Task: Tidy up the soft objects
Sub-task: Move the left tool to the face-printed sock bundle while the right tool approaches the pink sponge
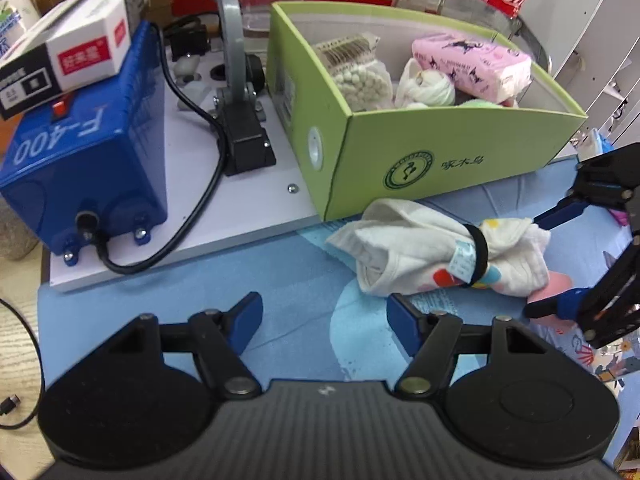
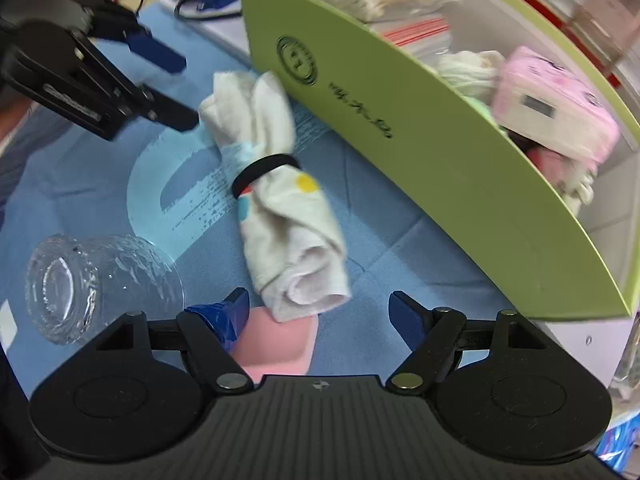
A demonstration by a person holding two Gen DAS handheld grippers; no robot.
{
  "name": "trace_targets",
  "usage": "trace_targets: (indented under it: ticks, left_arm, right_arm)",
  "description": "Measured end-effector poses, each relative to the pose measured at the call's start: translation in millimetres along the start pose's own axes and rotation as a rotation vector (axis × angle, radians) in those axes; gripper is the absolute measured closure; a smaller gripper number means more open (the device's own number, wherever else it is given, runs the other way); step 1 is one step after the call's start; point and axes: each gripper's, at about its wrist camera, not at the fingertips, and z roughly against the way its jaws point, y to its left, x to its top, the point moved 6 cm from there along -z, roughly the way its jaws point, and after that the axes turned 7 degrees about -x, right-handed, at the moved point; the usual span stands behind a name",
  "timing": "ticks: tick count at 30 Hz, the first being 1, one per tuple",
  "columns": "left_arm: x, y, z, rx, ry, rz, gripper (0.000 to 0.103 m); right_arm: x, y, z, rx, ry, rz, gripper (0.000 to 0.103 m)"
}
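Cloth bundle (image 2: pixel 280 216), banded, laid on the counter (image 2: pixel 80 184) beside the green box (image 2: pixel 440 184). Long axis run from 12 to 6 o'clock toward the right claw (image 2: pixel 318 312), spread wide, nearer. Left claw (image 1: pixel 324 320) likewise wide, bundle at 1 o'clock.

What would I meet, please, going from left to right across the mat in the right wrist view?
Glass cup → pink sponge → rolled white cloth → green box.
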Motion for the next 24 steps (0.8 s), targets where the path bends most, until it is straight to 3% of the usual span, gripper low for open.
trace_targets:
  ticks: [4, 11, 15, 16, 18, 20, 24]
  left_arm:
    - [-3, 2, 9, -0.022, -0.023, 0.001, 0.034]
    - [-1, -11, 5, -0.019, -0.023, -0.048, 0.033]
    - [1, -21, -2, -0.016, -0.014, -0.068, 0.033]
    - [2, -23, -3, -0.018, -0.014, -0.070, 0.033]
    - [6, -28, -7, -0.024, -0.012, -0.074, 0.033]
    - [10, -32, -9, -0.021, -0.010, -0.070, 0.033]
    - [12, -37, -9, -0.023, -0.010, -0.071, 0.033]
  right_arm:
    - [0, -4, -3, 0.001, 0.025, -0.023, 0.040]
    - [-41, -54, 0, -0.024, -0.019, -0.235, 0.039]
    - [-71, -93, 7, -0.170, -0.041, -0.335, 0.039]
    - [-74, -97, 12, -0.165, -0.075, -0.369, 0.039]
    - [-69, -91, 22, -0.043, -0.139, -0.406, 0.039]
    - [-52, -67, 25, 0.056, -0.156, -0.342, 0.039]
    - [-28, -23, 4, 0.052, -0.054, -0.135, 0.039]
